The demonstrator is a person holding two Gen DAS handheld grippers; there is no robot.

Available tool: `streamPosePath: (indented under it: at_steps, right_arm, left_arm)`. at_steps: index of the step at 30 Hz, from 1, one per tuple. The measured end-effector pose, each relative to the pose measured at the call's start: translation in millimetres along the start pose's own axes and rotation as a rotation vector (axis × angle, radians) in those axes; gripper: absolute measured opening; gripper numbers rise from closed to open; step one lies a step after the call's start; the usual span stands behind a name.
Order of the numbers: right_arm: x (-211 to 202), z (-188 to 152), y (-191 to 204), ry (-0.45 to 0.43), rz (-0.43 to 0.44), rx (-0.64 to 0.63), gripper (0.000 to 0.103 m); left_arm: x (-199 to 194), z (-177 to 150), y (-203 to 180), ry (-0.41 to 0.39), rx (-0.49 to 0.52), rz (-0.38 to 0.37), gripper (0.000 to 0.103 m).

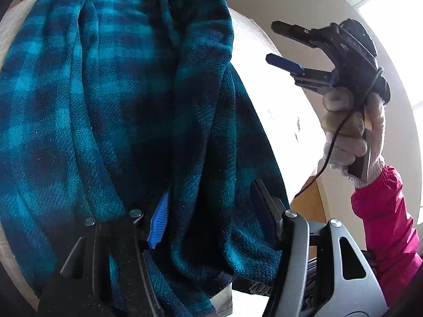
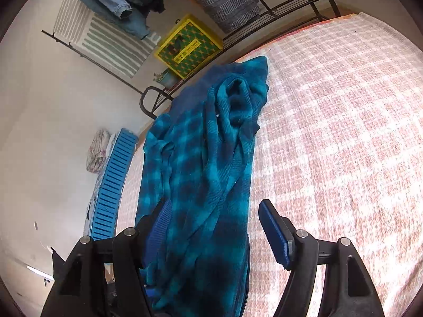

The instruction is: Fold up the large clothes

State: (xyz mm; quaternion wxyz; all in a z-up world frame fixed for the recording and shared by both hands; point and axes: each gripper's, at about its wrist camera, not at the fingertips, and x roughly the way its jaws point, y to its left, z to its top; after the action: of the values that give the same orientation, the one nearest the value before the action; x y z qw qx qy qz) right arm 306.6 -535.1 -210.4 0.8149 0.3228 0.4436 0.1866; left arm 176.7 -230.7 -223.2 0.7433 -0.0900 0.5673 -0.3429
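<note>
Beside the bed (image 2: pixel 343 105), rack (image 2: pixel 290 2) and crate (image 2: pixel 113 185); both grippers gape over fleece (image 2: pixel 201 158).

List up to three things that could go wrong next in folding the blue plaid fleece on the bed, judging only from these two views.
1. The plaid fleece lies bunched in a long ridge; folding now could trap the creases.
2. It sits near the edge of the checked bedcover, so a tug might slide it off.
3. Both the left gripper and right gripper are open, so neither holds the cloth.
</note>
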Motion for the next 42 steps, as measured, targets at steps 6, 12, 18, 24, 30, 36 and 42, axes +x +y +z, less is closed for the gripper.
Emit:
streamPosePath:
  at_steps: [6,12,18,24,30,36,42]
  right_arm:
    - [52,42,-17,-0.001,-0.017,0.045,0.073]
    - [91,72,-34,-0.014,0.009,0.109,0.073]
    - [103,85,-12,-0.033,-0.043,0.053,0.028]
    - [105,84,64,-0.039,-0.426,-0.226,0.021]
    - [149,63,155,-0.033,-0.699,-0.612,0.019]
    - [234,21,183,0.122,-0.737,-0.876,0.034]
    - [221,27,177,0.158,-0.492,-0.765,0.042]
  left_arm:
    - [9,2,-5,0.018,0.034,0.002,0.028]
    - [10,7,3,0.02,0.014,-0.048,0.011]
    - [10,6,5,0.01,0.021,-0.07,0.009]
    - [4,-1,3,0.0,0.016,-0.1,0.009]
    - [3,-4,17,0.001,-0.011,-0.114,0.009]
    - [6,-9,29,0.018,-0.027,-0.117,0.008]
    - [8,-3,31,0.023,-0.029,-0.126,0.008]
